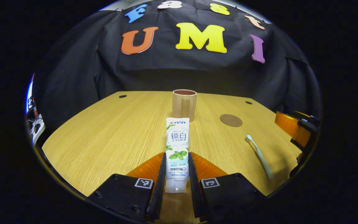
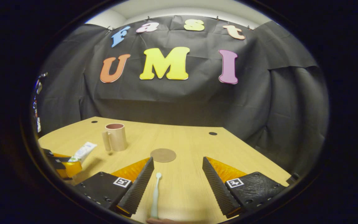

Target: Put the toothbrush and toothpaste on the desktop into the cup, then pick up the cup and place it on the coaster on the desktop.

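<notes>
Toothpaste [image 1: 177, 149] sits squeezed between the left gripper [image 1: 176, 174] fingers, near the table [image 1: 104, 133] front edge. It looks soft and light. The right gripper [image 2: 177, 183] is spread wide around the thin toothbrush [image 2: 155, 196].

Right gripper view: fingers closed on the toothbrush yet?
No. The right gripper is open, its fingers spread wide, and the toothbrush lies on the desktop between them, nearer the left finger.
</notes>
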Demonstrator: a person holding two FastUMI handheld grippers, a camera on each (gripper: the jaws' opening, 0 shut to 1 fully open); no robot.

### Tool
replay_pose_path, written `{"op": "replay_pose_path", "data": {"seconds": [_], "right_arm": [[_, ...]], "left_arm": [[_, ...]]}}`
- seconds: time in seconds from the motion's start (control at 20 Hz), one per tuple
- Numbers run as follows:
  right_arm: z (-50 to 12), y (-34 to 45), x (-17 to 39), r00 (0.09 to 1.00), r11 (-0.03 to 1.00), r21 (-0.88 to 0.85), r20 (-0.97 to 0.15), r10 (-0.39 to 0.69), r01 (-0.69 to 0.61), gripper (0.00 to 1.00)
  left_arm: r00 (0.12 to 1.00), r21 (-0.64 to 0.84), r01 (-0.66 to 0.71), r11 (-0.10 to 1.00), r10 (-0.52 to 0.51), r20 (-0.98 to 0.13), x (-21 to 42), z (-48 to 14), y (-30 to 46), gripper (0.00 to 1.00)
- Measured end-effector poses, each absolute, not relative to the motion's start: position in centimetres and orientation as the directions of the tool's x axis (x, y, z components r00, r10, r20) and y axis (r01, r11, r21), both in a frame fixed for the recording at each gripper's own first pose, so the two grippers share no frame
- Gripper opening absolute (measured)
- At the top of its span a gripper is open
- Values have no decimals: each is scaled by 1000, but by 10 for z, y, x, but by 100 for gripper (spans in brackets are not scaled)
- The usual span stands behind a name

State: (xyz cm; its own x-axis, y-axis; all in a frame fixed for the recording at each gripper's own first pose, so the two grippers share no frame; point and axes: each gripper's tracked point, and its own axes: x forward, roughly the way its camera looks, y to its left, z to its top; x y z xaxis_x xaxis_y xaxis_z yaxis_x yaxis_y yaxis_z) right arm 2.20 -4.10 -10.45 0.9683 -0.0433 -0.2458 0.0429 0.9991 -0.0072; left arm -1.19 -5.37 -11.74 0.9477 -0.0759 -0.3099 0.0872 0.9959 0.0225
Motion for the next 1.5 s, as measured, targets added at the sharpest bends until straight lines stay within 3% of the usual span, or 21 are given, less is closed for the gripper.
{"op": "replay_pose_path", "data": {"seconds": [0.05, 0.1, 0.2, 0.35, 0.5, 0.7, 0.85, 0.95, 1.05, 1.1, 1.5], "right_arm": [[-111, -38, 24, 963, 999, -3, -266, -38, 38, 94], [-119, -36, 26, 956, 999, -4, -290, -34, 34, 95], [-139, -32, 31, 933, 1000, -20, -358, -28, 22, 95], [-167, -23, 35, 888, 1000, 1, -460, 10, -10, 97], [-186, -15, 41, 847, 999, 40, -531, 27, -7, 91], [-197, -18, 44, 809, 998, 57, -588, 7, 32, 67], [-207, -13, 42, 780, 997, 76, -625, 26, 27, 65], [-208, -10, 44, 780, 996, 87, -625, 43, 15, 54], [-209, -1, 42, 769, 993, 121, -633, 86, -11, 35], [-208, -1, 43, 766, 991, 132, -637, 87, -2, 5], [-194, -8, 40, 816, 992, 124, -570, 90, -23, 0]], "left_arm": [[963, 26, 83, 996, -73, -260, -11, -106, -54, 46], [974, 27, 80, 996, -72, -214, -11, -97, -53, 42], [985, 15, 84, 996, -81, -150, -14, -84, -53, 42], [989, 7, 103, 995, -102, -106, -19, -73, -58, 42], [987, 19, 129, 991, -127, -96, -21, -70, -65, 41], [984, 18, 154, 988, -151, -99, -23, -70, -68, 41], [985, 18, 149, 989, -146, -95, -23, -70, -68, 41], [984, 11, 151, 989, -149, -102, -23, -71, -69, 41], [983, 6, 152, 988, -150, -106, -23, -71, -69, 41], [983, 6, 150, 989, -148, -105, -23, -70, -69, 41], [986, 14, 139, 990, -137, -98, -21, -69, -68, 41]]}}
